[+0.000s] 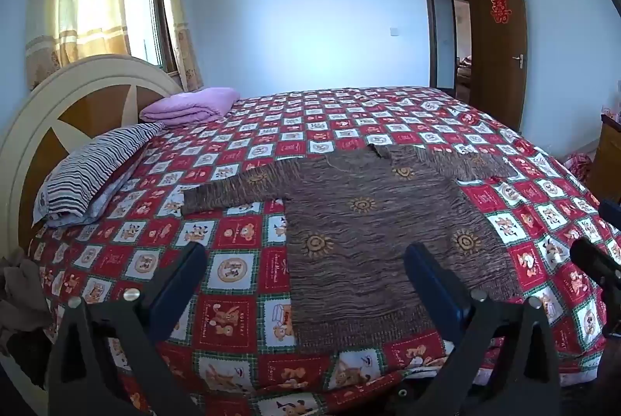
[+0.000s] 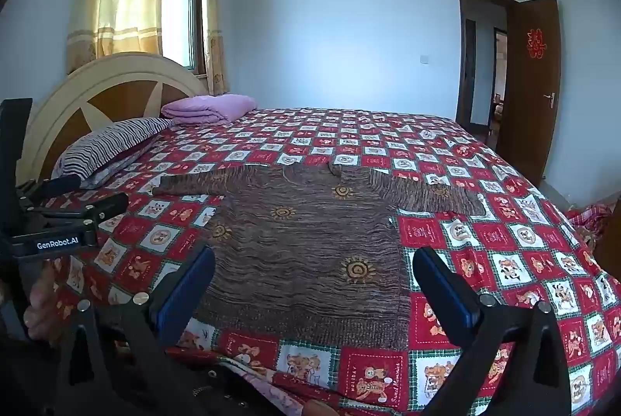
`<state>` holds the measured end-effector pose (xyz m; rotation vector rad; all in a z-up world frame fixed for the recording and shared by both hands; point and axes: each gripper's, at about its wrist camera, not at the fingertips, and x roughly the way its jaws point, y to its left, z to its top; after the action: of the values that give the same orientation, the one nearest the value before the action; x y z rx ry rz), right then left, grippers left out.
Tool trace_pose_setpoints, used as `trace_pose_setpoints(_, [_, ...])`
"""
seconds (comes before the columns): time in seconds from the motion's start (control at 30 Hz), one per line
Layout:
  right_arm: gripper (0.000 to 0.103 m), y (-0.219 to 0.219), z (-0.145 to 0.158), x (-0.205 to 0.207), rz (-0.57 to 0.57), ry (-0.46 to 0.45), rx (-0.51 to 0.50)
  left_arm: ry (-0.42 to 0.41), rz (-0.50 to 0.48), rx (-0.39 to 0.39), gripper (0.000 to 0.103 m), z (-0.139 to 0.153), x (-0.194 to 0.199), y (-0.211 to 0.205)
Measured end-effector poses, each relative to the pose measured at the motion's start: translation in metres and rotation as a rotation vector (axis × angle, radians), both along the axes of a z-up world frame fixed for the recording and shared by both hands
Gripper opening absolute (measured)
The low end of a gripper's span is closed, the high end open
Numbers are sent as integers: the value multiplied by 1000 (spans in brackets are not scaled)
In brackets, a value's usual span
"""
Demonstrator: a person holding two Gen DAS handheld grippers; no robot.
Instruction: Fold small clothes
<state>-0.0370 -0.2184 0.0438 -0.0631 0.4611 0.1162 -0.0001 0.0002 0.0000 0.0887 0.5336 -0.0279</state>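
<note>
1. The left gripper (image 1: pixel 306 272) is seen with its two blue-padded black jaws spread wide and nothing between them; it is held above the near edge of the bed, over the lower left part of the garment.
2. The right gripper (image 2: pixel 313 278) is likewise released, jaws fully apart and empty, held over the lower hem of the same garment.
3. In the right wrist view the left gripper is also shown at the left edge, marked with white lettering, with fingers of a hand (image 2: pixel 40 303) visible below it.
4. The brown knitted sweater with orange sun motifs (image 1: pixel 372 222) is laid flat on the bed, both sleeves stretched out sideways and the hem turned toward the grippers; it is touched by neither gripper.
5. The sweater is spread on a red, white and green checked bedspread printed with cartoon animals (image 1: pixel 240 268).
6. Toward the cream and brown rounded headboard (image 1: pixel 77 97), a striped grey-and-white pillow (image 1: pixel 97 167) is placed, with a folded lilac blanket (image 1: pixel 190 105) beyond it.
7. A brown wooden door (image 2: pixel 531 86) is seen standing open at the far right.
</note>
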Motion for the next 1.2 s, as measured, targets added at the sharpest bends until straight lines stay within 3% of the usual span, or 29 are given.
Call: trace_pose_setpoints(1.2, [102,-1,-9,8,-12,39,5,32,8,-5,103,-11,1,-1])
